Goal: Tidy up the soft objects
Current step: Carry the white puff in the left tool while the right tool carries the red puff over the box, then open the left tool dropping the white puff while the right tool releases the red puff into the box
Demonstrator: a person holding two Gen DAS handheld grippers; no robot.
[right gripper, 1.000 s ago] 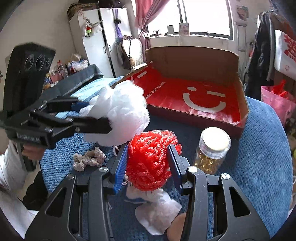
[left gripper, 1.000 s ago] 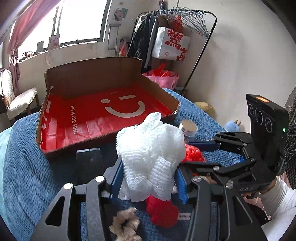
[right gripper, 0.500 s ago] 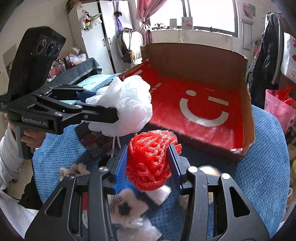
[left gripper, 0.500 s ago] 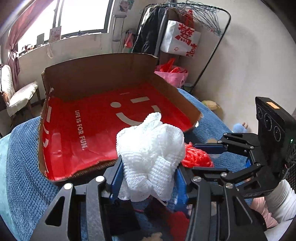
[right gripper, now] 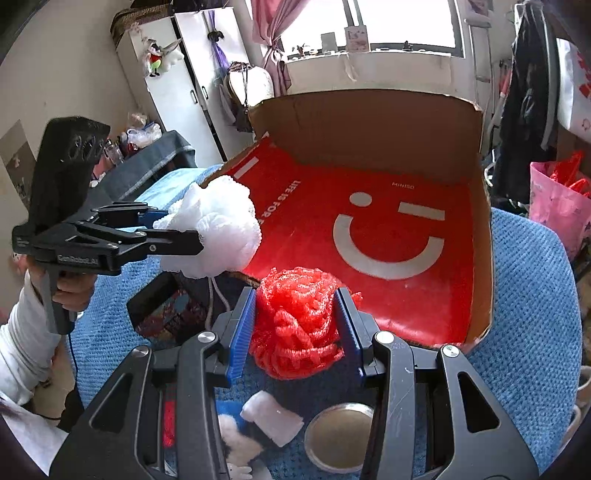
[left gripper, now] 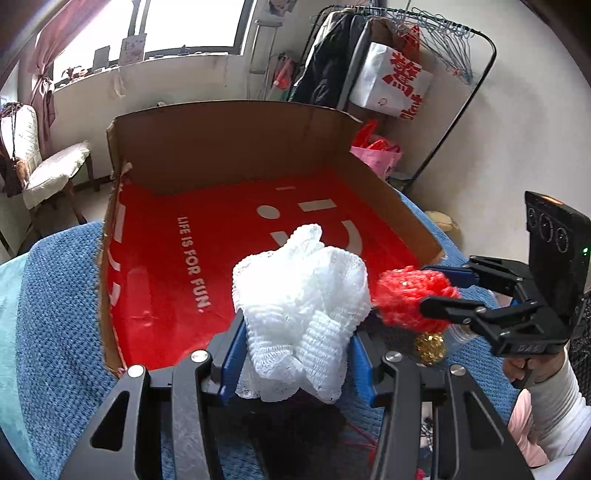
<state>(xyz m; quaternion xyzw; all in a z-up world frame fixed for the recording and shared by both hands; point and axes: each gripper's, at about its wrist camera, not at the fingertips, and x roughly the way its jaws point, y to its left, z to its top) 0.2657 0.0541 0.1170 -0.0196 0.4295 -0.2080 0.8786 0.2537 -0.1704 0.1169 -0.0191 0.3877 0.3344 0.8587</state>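
A blue knit blanket (left gripper: pixel 55 314) covers the bench, and on it sits a wide cardboard box (left gripper: pixel 229 140) with a red smiley liner (right gripper: pixel 388 236), walls up on three sides. Behind, a bright window (left gripper: pixel 192 22), a clothes rack (left gripper: pixel 424 44) with a white bag (left gripper: pixel 391 81), a pink bag (right gripper: pixel 554 203) and, in the right view, a white cabinet (right gripper: pixel 184 85).

Left hand-held gripper (left gripper: pixel 295 354): blue pads clamped on a white mesh puff (left gripper: pixel 299 306), which hangs over the box's near edge, up off the liner. Right hand-held gripper (right gripper: pixel 295 328): clenched on a red mesh puff (right gripper: pixel 299 321), just short of the box's front lip. In the left view the two puffs sit side by side, nearly touching.

Under the right one, on the blanket: a jar (right gripper: pixel 340 435) seen lid-on, a white wad (right gripper: pixel 271 421) and something fluffy, too hidden to name.
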